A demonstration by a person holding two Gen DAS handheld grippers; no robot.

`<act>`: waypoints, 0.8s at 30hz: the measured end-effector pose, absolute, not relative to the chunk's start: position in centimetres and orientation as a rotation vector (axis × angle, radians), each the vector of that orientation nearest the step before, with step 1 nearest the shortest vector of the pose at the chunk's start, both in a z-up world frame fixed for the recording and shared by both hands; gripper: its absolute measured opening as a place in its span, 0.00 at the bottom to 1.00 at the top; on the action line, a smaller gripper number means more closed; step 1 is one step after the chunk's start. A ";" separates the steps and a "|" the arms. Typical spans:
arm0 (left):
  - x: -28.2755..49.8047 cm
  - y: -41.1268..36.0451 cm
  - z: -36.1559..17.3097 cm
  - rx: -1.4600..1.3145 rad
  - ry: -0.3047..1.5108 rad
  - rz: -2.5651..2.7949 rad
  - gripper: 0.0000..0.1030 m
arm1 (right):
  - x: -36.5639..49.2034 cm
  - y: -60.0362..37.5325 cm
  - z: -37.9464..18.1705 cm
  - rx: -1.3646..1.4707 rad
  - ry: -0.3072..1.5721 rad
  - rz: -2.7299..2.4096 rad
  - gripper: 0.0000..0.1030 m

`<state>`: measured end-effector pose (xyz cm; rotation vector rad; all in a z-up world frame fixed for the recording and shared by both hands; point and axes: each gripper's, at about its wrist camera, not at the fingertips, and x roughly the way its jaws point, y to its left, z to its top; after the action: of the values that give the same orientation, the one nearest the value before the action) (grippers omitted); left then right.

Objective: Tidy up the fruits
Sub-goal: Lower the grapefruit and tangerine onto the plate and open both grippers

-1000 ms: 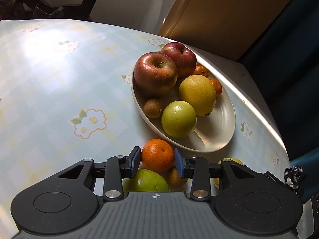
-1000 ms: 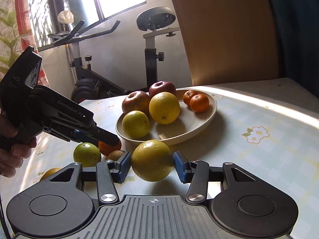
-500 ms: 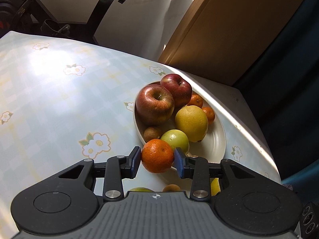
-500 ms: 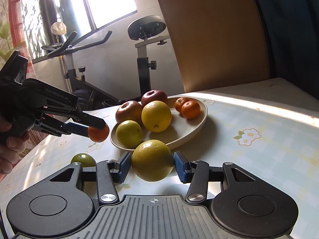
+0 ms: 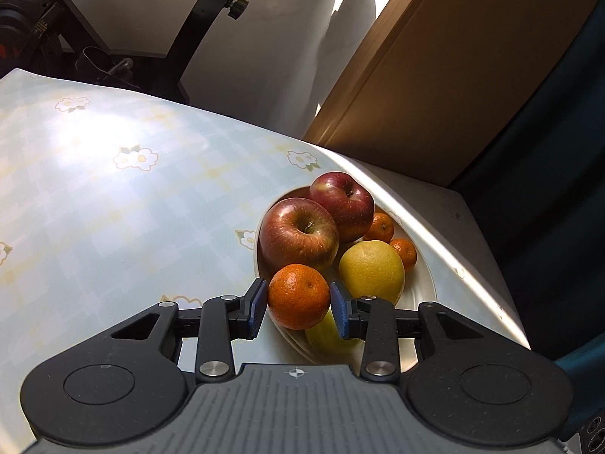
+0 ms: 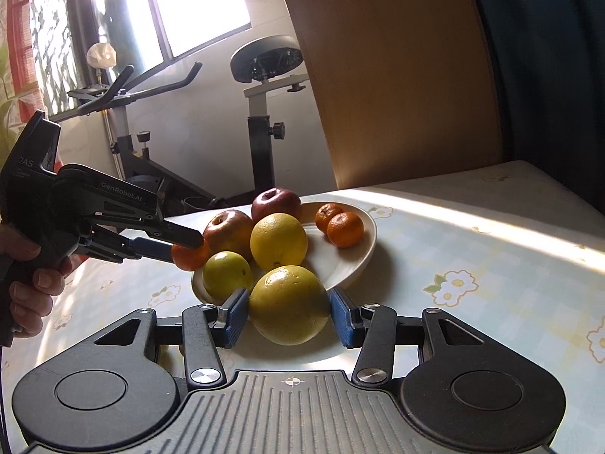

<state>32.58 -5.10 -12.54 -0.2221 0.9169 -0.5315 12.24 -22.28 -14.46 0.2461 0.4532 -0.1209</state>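
Observation:
My left gripper (image 5: 298,304) is shut on a small orange tangerine (image 5: 298,296) and holds it in the air just over the near rim of the white oval bowl (image 5: 425,295). From the right wrist view the same left gripper (image 6: 189,244) reaches in from the left with the tangerine (image 6: 189,256) at the bowl's left end. My right gripper (image 6: 289,312) is shut on a large yellow-green citrus (image 6: 289,304), held in front of the bowl (image 6: 359,249). In the bowl lie two red apples (image 5: 298,232), a yellow citrus (image 5: 370,270), a green fruit (image 6: 227,276) and two small tangerines (image 6: 344,229).
The table carries a pale checked cloth with flower prints (image 5: 113,208). A wooden chair back (image 6: 397,75) rises behind the table's far edge, and an exercise bike (image 6: 261,113) stands beyond it. A person's hand (image 6: 26,287) grips the left tool's handle. A dark curtain (image 5: 548,151) hangs at the right.
My left gripper has lifted the tangerine off the table and carried it up to the bowl's rim; the loose fruits on the table have dropped out of view. The right gripper keeps holding its citrus.

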 end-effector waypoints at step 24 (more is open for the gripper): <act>33.7 -4.2 -13.3 -0.264 0.947 -0.573 0.40 | 22.2 -25.0 -15.3 -0.019 0.548 -0.205 0.47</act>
<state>33.75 -4.23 -13.34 -0.2635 0.9468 -0.5731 22.18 -25.03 -15.29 -0.0190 0.5478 -0.2049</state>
